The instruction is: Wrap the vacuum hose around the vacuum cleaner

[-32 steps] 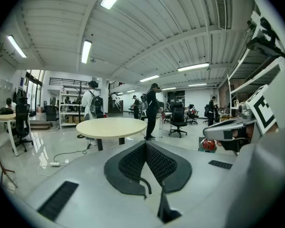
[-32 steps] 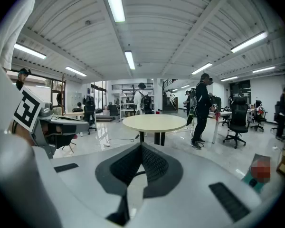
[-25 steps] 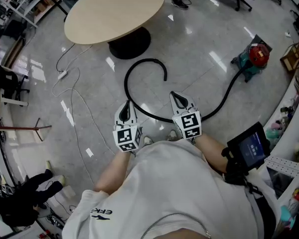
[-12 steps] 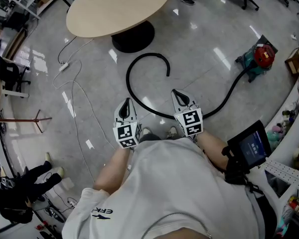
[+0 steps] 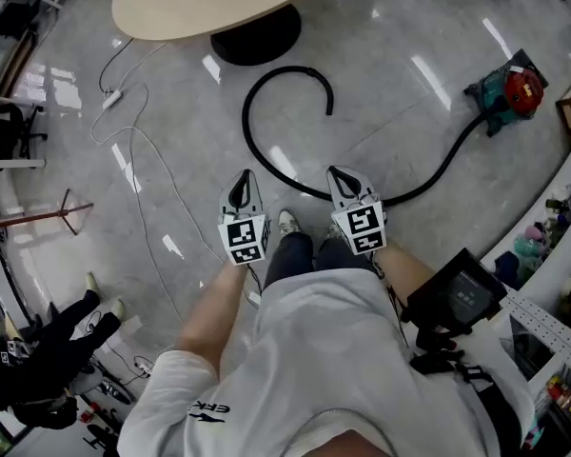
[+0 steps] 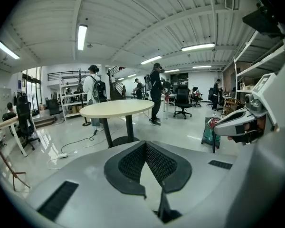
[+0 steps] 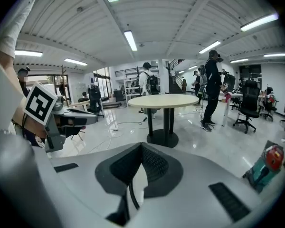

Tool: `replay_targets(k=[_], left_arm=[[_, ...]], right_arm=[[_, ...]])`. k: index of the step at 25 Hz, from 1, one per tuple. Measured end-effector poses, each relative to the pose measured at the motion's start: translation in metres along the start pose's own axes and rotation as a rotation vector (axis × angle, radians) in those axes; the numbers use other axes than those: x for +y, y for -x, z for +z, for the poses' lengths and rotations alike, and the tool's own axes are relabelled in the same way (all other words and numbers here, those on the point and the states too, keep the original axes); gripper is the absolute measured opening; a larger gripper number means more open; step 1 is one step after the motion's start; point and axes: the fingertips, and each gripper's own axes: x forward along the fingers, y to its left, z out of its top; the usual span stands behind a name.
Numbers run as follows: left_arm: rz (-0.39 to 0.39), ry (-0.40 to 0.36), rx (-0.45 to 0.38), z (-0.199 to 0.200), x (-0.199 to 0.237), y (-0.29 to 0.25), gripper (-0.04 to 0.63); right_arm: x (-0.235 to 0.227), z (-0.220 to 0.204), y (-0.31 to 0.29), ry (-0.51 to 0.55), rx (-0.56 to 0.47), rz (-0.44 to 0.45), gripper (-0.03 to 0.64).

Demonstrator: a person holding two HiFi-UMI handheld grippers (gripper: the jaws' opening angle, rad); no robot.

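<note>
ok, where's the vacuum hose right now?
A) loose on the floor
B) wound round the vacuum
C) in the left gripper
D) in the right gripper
A: the hose lies in a loose curve on the floor, running from the vacuum cleaner; the left gripper and right gripper are shut on nothing.

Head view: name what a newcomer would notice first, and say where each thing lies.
A long black hose sprawls over the shiny grey floor. It hooks near the base of the round table and runs right to the red and teal vacuum cleaner at the upper right edge. Nearer the person, the left gripper and right gripper hang side by side, jaws shut and empty, close to the hose's near bend.
</note>
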Motion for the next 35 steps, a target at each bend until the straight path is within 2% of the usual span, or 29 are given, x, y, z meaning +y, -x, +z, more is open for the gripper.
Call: replay_targets(k=[5, 12, 18, 24, 35], left_arm=[[-0.022, -0.033, 0.083, -0.064, 0.016, -0.038, 0.002], [-0.059, -0.084, 0.179, -0.179, 0.034, -0.105, 0.002], [-0.098, -0.128, 0.228, -0.280, 0.044, -0.156, 0.002], [-0.124, -0.137, 0.278, -0.386, 0.048, -0.202, 0.002], [-0.160, -0.169, 0.324, -0.536, 0.063, -0.272, 0.002]], right_arm=[[0.016, -0.061, -0.043, 0.004, 0.097, 0.039, 0.002], [0.029, -0.182, -0.123, 0.039, 0.228, 0.088, 0.002], [0.039, -0.283, -0.193, 0.106, 0.302, 0.143, 0.002], [0.045, -0.389, -0.261, 0.169, 0.390, 0.215, 0.002], [0.059, -0.576, -0.374, 0.234, 0.560, 0.295, 0.008]])
